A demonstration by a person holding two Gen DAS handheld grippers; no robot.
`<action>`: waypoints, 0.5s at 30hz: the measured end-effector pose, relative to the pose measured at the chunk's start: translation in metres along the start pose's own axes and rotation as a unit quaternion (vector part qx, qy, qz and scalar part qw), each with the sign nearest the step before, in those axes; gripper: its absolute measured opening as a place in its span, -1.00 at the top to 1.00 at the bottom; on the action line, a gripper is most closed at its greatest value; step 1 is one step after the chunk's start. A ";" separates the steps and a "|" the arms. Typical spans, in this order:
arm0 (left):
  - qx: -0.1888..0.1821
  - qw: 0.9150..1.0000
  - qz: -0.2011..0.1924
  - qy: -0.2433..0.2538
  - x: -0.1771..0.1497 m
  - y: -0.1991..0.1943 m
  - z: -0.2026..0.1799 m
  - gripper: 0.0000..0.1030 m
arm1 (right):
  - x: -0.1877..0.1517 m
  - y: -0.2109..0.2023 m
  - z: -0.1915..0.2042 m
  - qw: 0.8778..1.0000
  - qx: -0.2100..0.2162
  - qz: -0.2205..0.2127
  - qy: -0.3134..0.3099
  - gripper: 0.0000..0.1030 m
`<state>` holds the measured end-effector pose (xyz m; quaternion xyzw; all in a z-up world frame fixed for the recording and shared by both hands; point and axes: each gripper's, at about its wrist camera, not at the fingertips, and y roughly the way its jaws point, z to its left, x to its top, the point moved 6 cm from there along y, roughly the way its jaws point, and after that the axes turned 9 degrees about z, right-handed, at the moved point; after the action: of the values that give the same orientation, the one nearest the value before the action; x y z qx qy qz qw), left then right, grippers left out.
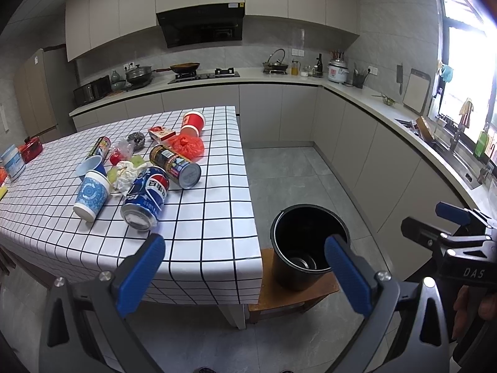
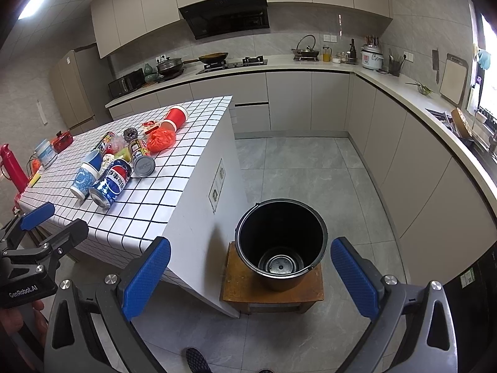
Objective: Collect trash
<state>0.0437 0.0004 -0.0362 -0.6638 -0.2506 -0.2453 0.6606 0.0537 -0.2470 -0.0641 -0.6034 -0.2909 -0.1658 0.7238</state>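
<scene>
Two grippers hang above a kitchen floor of grey stone tiles, both with jaws spread wide and nothing between the ribbed blue pads. Largest in the scene is the table [image 1: 211,217], draped in a smooth white cloth ruled with a black grid that hangs over its near edge. Just beside that corner, on a low brown wooden stool [image 2: 273,295], stands the black bucket [image 2: 281,245], a round, slightly tapered pail with a wire handle; it appears to hold one metal can at the bottom and little else, so collection seems barely begun. Its place below the table edge presumably keeps the carry short from cloth to bin. The right gripper [image 2: 250,276] hovers almost directly over the bucket mouth; the left gripper [image 1: 245,270] straddles the table corner and bucket rim. The trash lies clustered well back on the cloth: a blue Pepsi can [image 1: 145,200] on its side nearest the edge, a dark printed tin [image 1: 175,166] behind it, a patterned paper cup [image 1: 90,194] tipped over, a red cup [image 1: 193,122], a crumpled orange plastic bag [image 1: 188,146], and wadded white paper [image 1: 125,177].
</scene>
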 end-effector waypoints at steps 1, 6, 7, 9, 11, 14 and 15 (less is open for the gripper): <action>0.000 1.000 0.000 0.000 0.000 0.000 0.000 -1.00 | 0.000 0.000 0.000 1.000 0.000 0.000 0.000 -1.00; 0.000 1.000 0.000 -0.001 0.000 0.000 0.000 -1.00 | 0.000 0.000 0.000 1.000 0.000 0.000 0.001 -1.00; -0.001 1.000 0.000 -0.002 0.000 0.000 0.000 -1.00 | 0.000 -0.001 0.000 1.000 0.000 0.000 0.001 -1.00; -0.001 1.000 0.000 -0.003 -0.001 0.000 0.000 -1.00 | 0.000 -0.001 0.000 1.000 0.000 0.000 0.000 -1.00; -0.001 1.000 0.000 -0.003 -0.001 0.000 0.000 -1.00 | 0.000 0.000 0.000 1.000 0.000 0.000 0.000 -1.00; -0.001 1.000 0.000 -0.003 -0.001 0.000 0.000 -1.00 | -0.002 0.000 0.000 1.000 0.000 0.000 -0.001 -1.00; -0.001 1.000 0.000 -0.003 -0.001 0.000 0.000 -1.00 | -0.002 -0.001 0.000 1.000 0.000 0.000 -0.001 -1.00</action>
<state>0.0433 0.0002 -0.0371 -0.6652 -0.2522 -0.2435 0.6593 0.0518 -0.2472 -0.0649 -0.6032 -0.2914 -0.1651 0.7239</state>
